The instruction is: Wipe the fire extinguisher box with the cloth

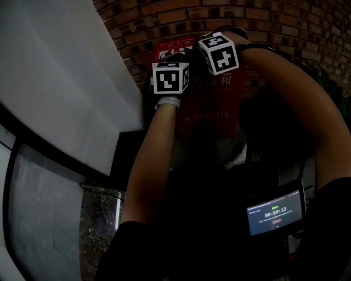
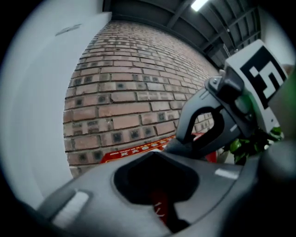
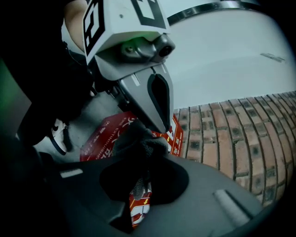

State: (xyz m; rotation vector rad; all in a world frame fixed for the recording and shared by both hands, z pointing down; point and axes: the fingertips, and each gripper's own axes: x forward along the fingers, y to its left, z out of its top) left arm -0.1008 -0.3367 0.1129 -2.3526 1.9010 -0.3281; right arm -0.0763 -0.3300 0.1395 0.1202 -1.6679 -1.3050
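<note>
My right gripper [image 3: 138,196] pinches the dark cloth [image 3: 138,144] at the red fire extinguisher box [image 1: 211,107]; my left gripper [image 2: 159,203] is closed, empty

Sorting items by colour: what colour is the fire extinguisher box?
The fire extinguisher box is red, and it shows most clearly in the right gripper view.

We record the fire extinguisher box [image 1: 211,104] as red, lettered in white with small yellow marks. The cloth [image 3: 138,141] is dark grey, paler at one edge. The brick wall [image 1: 164,16] is reddish-brown with pale mortar lines. Both marker cubes [image 1: 170,77] are white with black square patterns. The left tool [image 2: 159,206] and right tool [image 3: 138,199] are grey; the leaves [image 2: 240,146] are green; the wall panel [image 1: 55,82] is white
</note>
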